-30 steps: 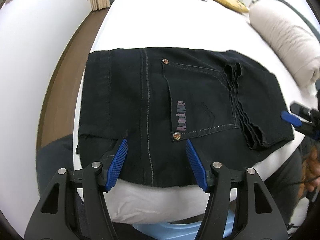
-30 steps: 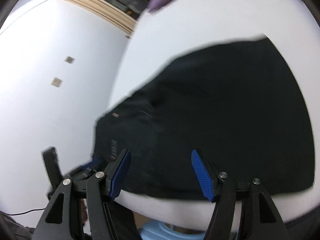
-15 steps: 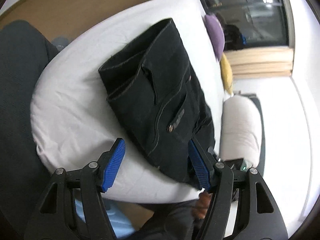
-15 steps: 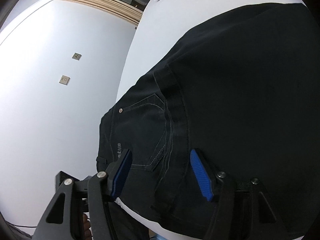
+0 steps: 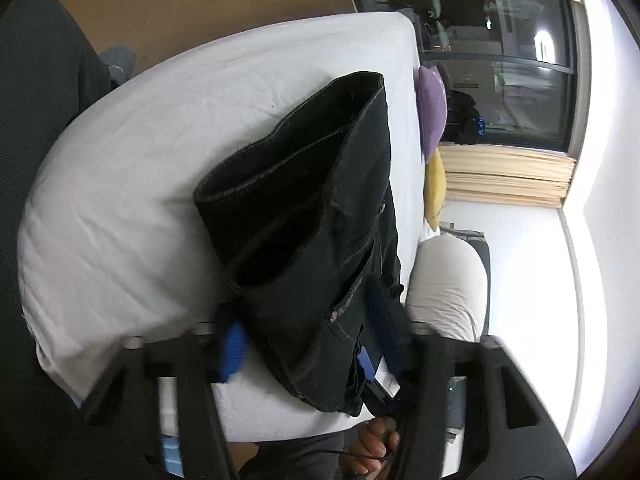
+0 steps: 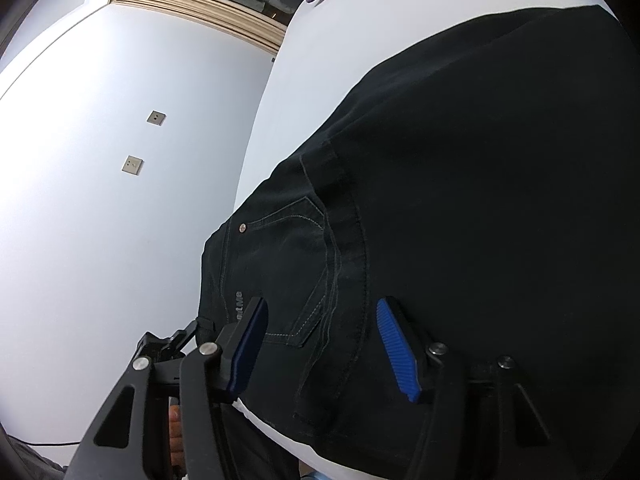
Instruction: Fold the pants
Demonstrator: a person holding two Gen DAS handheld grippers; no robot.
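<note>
The black jeans (image 5: 316, 240) lie folded on the white bed (image 5: 140, 208), near its front edge, with the waistband opening facing the left wrist view. My left gripper (image 5: 306, 344) is open, its blue pads (image 5: 232, 350) on either side of the jeans' near edge; the right pad is dark and blurred. In the right wrist view the jeans (image 6: 460, 200) fill the frame, back pocket up. My right gripper (image 6: 324, 344) is open over the jeans' near edge, a pad (image 6: 398, 354) on each side of the seam. It holds nothing.
A purple cushion (image 5: 434, 108) and a yellow cushion (image 5: 434, 184) lie at the bed's far end. A rolled white duvet (image 5: 448, 284) lies beside the jeans. The window (image 5: 500, 60) and white walls (image 6: 120, 160) are beyond. A hand (image 5: 372, 446) shows below the bed edge.
The left gripper has rolled sideways and closed in on the jeans' near edge, the pads now straddling it. The right gripper came closer over the pocket area and stays open.
</note>
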